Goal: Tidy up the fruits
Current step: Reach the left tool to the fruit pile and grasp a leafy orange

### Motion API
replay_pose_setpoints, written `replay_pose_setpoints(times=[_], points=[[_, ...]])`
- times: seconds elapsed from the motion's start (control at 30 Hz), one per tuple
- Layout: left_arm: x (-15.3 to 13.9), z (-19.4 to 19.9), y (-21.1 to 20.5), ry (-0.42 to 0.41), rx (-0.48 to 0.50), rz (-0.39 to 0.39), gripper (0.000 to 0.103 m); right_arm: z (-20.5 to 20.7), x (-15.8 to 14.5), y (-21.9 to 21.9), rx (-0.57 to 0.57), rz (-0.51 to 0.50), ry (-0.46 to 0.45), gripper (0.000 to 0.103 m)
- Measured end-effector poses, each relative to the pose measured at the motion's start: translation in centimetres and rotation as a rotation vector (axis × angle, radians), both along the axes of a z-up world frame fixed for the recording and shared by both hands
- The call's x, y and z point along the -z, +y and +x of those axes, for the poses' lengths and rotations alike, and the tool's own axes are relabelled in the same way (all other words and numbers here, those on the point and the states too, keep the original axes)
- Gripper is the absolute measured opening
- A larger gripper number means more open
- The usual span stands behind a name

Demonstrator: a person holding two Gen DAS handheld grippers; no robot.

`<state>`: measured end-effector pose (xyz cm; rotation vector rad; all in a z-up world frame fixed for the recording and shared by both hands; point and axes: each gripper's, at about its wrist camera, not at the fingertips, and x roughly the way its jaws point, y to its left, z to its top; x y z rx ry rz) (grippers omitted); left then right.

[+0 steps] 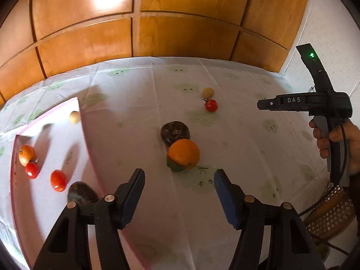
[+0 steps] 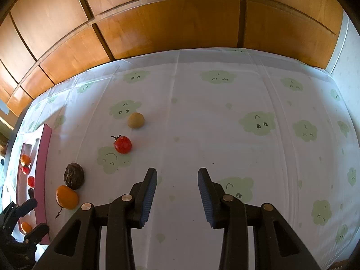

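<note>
white tablecloth (image 2: pixel 202 117) with pale green cloud faces, creased in long folds, over the whole table. behind it, wood cupboard panels (image 2: pixel 171 22) with glare at 12 o'clock; white wall (image 1: pixel 333 33) at 2 o'clock in the left view.

left claw (image 1: pixel 179 180) spread wide, empty, above the cloth. just beyond its tips, at 12 o'clock, an orange (image 1: pixel 184 154) touching a dark fruit (image 1: pixel 175 132) behind it. farther, toward 1 o'clock, a tomato (image 1: pixel 211 105) just beside a tan ball (image 1: pixel 207 93).

pink tray (image 1: pixel 81 121) at 9 o'clock, holding small orange, red, tan and dark fruits.

right claw (image 2: pixel 177 180) spread too, empty, over bare cloth; same orange (image 2: pixel 67 196) at its 9 o'clock, tomato (image 2: pixel 122 144) at 11 o'clock.

hand (image 1: pixel 337 141) on the right tool at 3 o'clock in the left view.
</note>
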<state>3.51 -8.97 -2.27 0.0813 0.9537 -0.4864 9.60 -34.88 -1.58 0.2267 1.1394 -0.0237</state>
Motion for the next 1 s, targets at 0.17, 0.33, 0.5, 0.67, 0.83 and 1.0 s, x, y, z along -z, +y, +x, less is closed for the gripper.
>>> replay_pose_setpoints(times=[0.17, 0.33, 0.5, 0.67, 0.83, 1.0], points=[[0.6, 1.0, -1.0, 0.02, 0.002, -0.002, 0.065, 0.0, 0.0, 0.0, -0.005, 0.004, -0.002, 0.038], [1.0, 1.8, -1.7, 0.033, 0.003, -0.004, 0.065, 0.0, 0.0, 0.1, -0.008, 0.004, 0.0, 0.038], [1.8, 2.9, -2.6, 0.059, 0.002, 0.0, 0.064, 0.0, 0.0, 0.2, -0.012, 0.005, -0.001, 0.038], [2.8, 4.0, -3.2, 0.073, 0.001, 0.023, 0.064, 0.0, 0.0, 0.1, -0.009, 0.014, 0.001, 0.038], [4.2, 5.0, -3.4, 0.125, -0.004, 0.011, 0.063, 0.1, 0.1, 0.2, -0.013, 0.011, 0.003, 0.038], [4.8, 4.9, -3.5, 0.113, -0.004, 0.026, 0.043, 0.2, 0.2, 0.2, -0.011, 0.004, 0.008, 0.038]])
